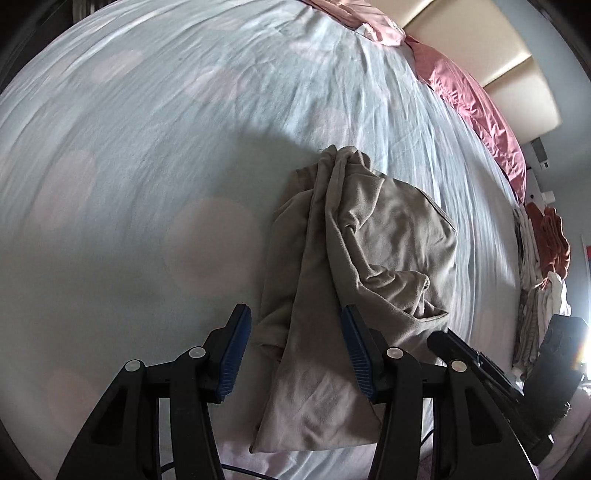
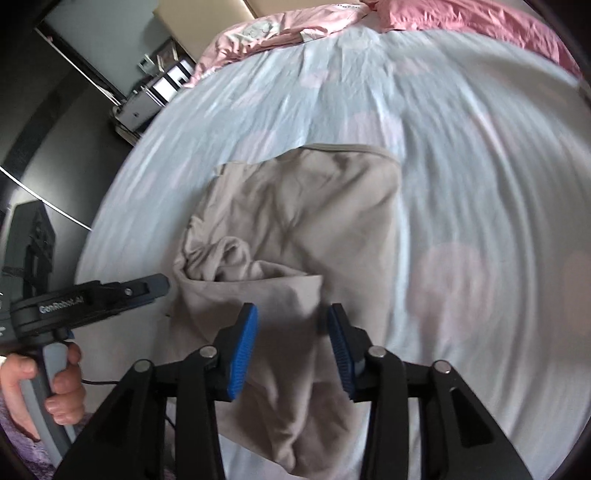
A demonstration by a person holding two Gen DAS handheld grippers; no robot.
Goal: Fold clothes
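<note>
One crumpled beige soft-knit garment point(image 1: 354, 258) lies bunched on a pale blue wrinkled bedsheet with faint pink dots point(image 1: 147, 147), reaching between and ahead of both sets of jaws. Two grippers show blue ribbed pads: the left gripper point(image 1: 295, 349) and right gripper point(image 2: 291, 345), each with jaws spread, straddling the cloth without pinching it. Pink rumpled bedding point(image 2: 280, 26) lies far ahead. One pile of white and rust clothes point(image 1: 543, 258) sits right of the left jaws.
</note>
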